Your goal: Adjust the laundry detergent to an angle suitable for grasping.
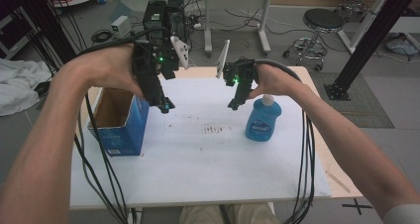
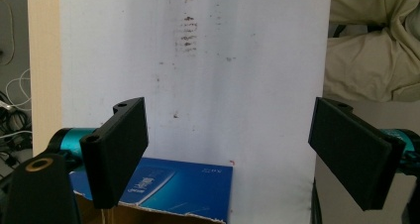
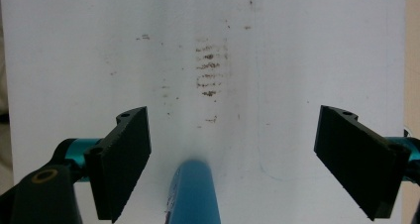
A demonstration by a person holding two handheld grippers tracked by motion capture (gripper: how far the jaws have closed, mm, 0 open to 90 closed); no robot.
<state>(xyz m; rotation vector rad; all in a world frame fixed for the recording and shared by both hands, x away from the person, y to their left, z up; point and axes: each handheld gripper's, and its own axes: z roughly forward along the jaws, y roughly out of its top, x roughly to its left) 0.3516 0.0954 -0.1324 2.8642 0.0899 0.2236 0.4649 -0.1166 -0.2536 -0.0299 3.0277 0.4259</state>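
Observation:
A blue dish soap bottle (image 1: 262, 121) with a white cap stands upright on the white mat (image 1: 208, 154), right of centre. An open blue cardboard box (image 1: 120, 121) sits at the mat's left edge. My left gripper (image 1: 166, 105) hangs above the mat just right of the box, jaws wide open and empty (image 2: 228, 135); the box's blue wall (image 2: 173, 182) lies below them. My right gripper (image 1: 233, 104) hovers just left of the bottle, open (image 3: 233, 135). The bottle (image 3: 194, 194) rises low between its jaws, touching neither.
Dark smudges (image 1: 215, 130) mark the mat's middle. The wooden table edge (image 1: 341, 179) shows at the right. Cables (image 1: 304, 174) trail off the front. Beyond the table stand a black equipment stack (image 1: 163, 16), a desk and a stool (image 1: 322, 23).

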